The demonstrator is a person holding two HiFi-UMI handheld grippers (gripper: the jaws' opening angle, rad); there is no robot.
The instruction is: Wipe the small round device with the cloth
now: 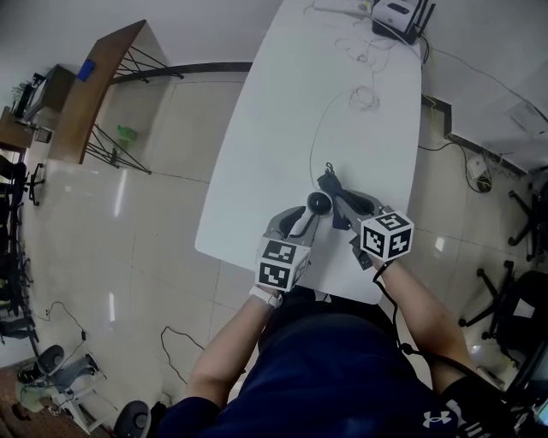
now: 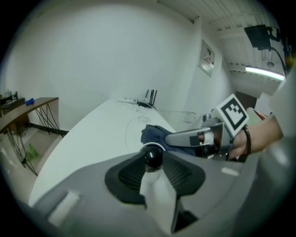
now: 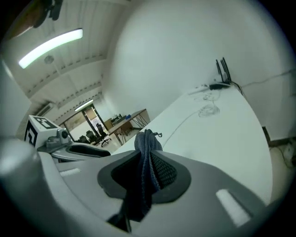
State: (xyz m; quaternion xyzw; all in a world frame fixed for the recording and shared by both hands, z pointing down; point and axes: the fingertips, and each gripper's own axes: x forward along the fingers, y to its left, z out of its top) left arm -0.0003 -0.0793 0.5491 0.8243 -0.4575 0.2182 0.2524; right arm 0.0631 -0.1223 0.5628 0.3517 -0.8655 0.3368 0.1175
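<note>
The small round device (image 1: 318,204) is a black ball on a white stem, held just above the near end of the white table (image 1: 282,128). My left gripper (image 1: 310,216) is shut on it; in the left gripper view the device (image 2: 152,156) sits between the two black pads. Just to its right, my right gripper (image 1: 344,208) is shut on a dark blue cloth (image 1: 336,190). The right gripper view shows the cloth (image 3: 147,155) bunched and hanging between the pads. The left gripper view shows the cloth (image 2: 155,135) right behind the device; whether they touch I cannot tell.
A thin white cable (image 1: 318,128) runs from the device up the table to a loose coil (image 1: 364,98). A black router with antennas (image 1: 398,15) stands at the far end. A wooden desk (image 1: 94,85) is at the left, office chairs (image 1: 514,282) at the right.
</note>
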